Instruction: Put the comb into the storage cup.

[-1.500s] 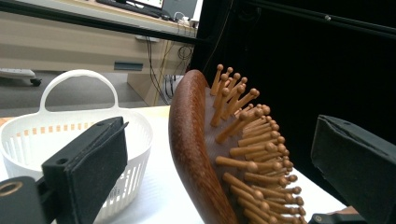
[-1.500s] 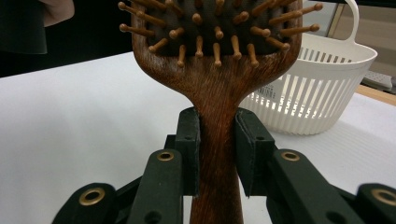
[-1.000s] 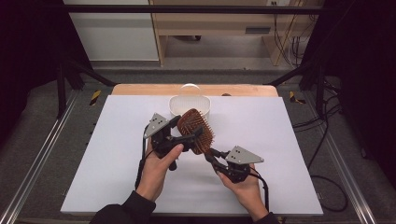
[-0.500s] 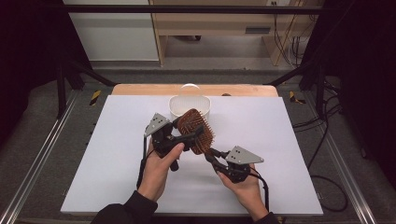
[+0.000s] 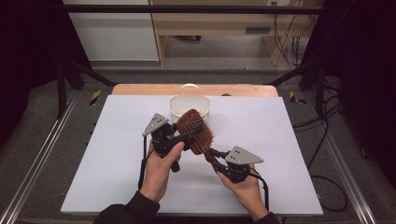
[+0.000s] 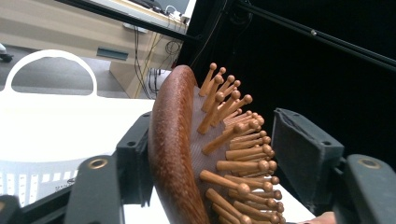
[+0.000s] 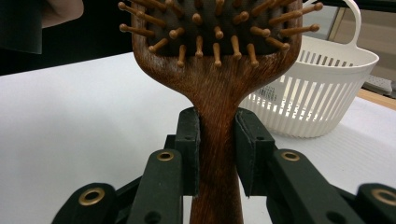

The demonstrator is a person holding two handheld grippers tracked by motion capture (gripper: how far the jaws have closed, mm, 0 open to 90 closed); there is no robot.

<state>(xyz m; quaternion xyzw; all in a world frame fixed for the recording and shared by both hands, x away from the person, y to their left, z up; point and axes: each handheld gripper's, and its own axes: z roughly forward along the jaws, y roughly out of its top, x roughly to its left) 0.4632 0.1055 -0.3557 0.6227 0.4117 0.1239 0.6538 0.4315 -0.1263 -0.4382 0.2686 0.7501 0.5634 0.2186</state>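
A brown wooden paddle hairbrush [image 5: 196, 131] with wooden pins is held up above the white table sheet. My right gripper [image 5: 210, 155] is shut on its handle [image 7: 217, 107], both pads pressed to the sides. My left gripper [image 5: 198, 135] reaches in from the left and straddles the brush head [image 6: 175, 149]. One pad lies against the smooth back and the other meets the pin tips; its jaws have just been closing on the head. A white slatted basket [image 5: 175, 101] with a hoop handle stands just behind the brush.
The white sheet [image 5: 280, 126] covers the table, with a bare wooden strip [image 5: 243, 89] along its far edge. Dark metal frame rails run down both sides, and cables lie on the floor at the right.
The left gripper's jaws have drawn in around the brush head. Both hands and the brush have stayed where they were.
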